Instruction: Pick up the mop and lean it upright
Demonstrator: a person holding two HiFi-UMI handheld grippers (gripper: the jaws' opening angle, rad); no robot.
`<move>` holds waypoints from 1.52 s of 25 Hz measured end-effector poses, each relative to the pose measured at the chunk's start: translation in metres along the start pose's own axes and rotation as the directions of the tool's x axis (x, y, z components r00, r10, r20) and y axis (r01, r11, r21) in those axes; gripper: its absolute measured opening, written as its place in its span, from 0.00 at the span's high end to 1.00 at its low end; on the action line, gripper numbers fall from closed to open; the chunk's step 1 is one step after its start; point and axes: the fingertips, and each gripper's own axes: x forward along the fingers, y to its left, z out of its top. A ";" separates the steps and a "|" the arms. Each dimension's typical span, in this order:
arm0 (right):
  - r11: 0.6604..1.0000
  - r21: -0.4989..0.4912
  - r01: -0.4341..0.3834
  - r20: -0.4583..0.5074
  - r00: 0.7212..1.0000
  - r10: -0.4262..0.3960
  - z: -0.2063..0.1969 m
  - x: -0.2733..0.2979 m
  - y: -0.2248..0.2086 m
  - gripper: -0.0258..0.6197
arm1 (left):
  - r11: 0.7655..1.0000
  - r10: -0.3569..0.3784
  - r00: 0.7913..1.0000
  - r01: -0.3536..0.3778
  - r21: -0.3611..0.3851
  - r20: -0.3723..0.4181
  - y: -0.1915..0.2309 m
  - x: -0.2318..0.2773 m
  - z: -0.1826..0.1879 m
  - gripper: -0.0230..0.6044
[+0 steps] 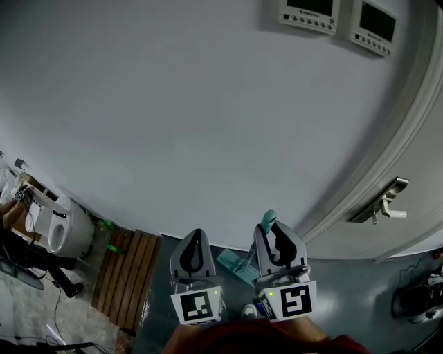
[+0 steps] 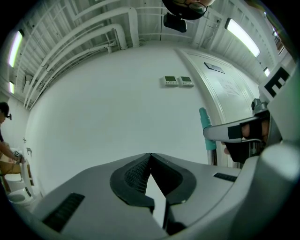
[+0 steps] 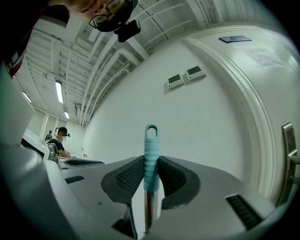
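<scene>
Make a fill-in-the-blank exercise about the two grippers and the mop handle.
1. The right gripper is clamped on the ____ grip of the mop handle.
2. The jaws of the left gripper are ____, with nothing between them.
3. The two wall panels hang to the ____ of the door.
Missing words: teal; closed; left.

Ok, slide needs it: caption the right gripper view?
Right gripper clamped on the teal mop handle, upright before a white wall.
</scene>
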 end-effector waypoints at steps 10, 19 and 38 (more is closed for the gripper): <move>1.000 0.017 -0.006 -0.021 1.000 0.007 -0.010 0.001 0.003 0.80 | 1.000 0.011 1.000 -0.011 0.004 -0.008 0.003 -0.003 -0.004 0.94; 1.000 0.006 -0.017 -0.067 0.998 0.017 -0.036 0.003 0.007 0.80 | 1.000 0.020 1.000 -0.019 0.010 -0.019 0.006 -0.006 -0.008 0.94; 1.000 0.001 0.020 -0.255 0.967 -0.019 -0.122 0.005 -0.003 0.80 | 1.000 0.004 1.000 -0.004 0.025 -0.019 0.001 -0.006 -0.006 0.94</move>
